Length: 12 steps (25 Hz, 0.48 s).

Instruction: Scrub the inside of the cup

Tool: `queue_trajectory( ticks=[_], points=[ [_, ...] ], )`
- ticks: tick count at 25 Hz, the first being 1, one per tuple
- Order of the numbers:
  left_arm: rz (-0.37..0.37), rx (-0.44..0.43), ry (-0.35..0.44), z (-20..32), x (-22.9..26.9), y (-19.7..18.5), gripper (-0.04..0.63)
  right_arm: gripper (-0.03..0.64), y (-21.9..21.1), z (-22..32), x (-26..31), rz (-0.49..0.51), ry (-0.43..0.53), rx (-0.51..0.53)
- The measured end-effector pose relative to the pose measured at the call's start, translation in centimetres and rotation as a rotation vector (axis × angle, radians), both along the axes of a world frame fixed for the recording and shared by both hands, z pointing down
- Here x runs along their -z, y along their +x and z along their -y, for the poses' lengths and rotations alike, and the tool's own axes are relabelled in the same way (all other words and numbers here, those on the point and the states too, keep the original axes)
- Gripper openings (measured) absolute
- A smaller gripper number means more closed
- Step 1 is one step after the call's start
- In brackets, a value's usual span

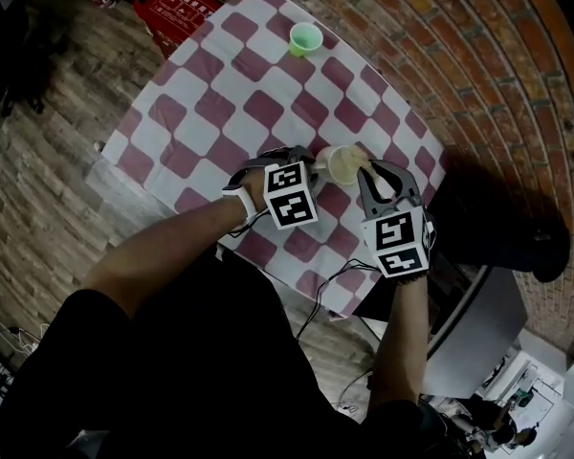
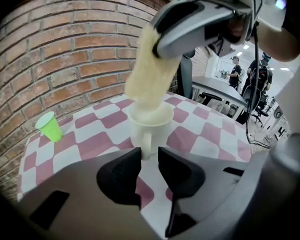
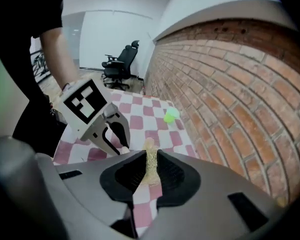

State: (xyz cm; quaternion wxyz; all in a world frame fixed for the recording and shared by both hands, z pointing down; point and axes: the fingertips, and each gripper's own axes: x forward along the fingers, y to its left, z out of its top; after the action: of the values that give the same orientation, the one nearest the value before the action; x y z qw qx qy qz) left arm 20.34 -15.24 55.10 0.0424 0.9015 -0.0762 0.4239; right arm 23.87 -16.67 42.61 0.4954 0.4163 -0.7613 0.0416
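A cream cup [image 1: 342, 165] stands on the checkered table [image 1: 220, 113]. My left gripper [image 1: 308, 163] is shut on its handle [image 2: 145, 145], which sits between the jaw tips of that gripper [image 2: 149, 156]. A yellow sponge [image 2: 147, 76] hangs upright, its lower end inside the cup [image 2: 151, 120]. My right gripper [image 1: 368, 173] is shut on the sponge's top, just right of the cup. In the right gripper view the sponge [image 3: 151, 163] is pinched between the jaws of the right gripper [image 3: 150, 160]. The cup itself is hidden there.
A green cup [image 1: 305, 38] stands at the table's far side, also seen as a green cup [image 2: 50, 126] at left. A red crate [image 1: 177, 8] sits on the floor beyond the table. A brick wall [image 2: 65, 49] runs along the table's right side.
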Motion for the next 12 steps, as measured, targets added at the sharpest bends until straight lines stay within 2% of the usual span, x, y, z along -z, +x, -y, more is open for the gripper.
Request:
queue_trajectory(
  ticks=[3, 7, 12],
  points=[
    [0.001, -0.004, -0.001, -0.1, -0.1, 0.1, 0.117, 0.074, 0.0, 0.4, -4.8, -0.016, -0.107, -0.047],
    [0.008, -0.011, 0.001, 0.1, -0.2, -0.1, 0.117, 0.074, 0.1, 1.3, -9.4, -0.097, -0.193, -0.059],
    [0.007, -0.009, -0.002, 0.1, 0.0, -0.1, 0.117, 0.075, 0.9, 1.5, -9.4, -0.146, -0.176, -0.090]
  ],
)
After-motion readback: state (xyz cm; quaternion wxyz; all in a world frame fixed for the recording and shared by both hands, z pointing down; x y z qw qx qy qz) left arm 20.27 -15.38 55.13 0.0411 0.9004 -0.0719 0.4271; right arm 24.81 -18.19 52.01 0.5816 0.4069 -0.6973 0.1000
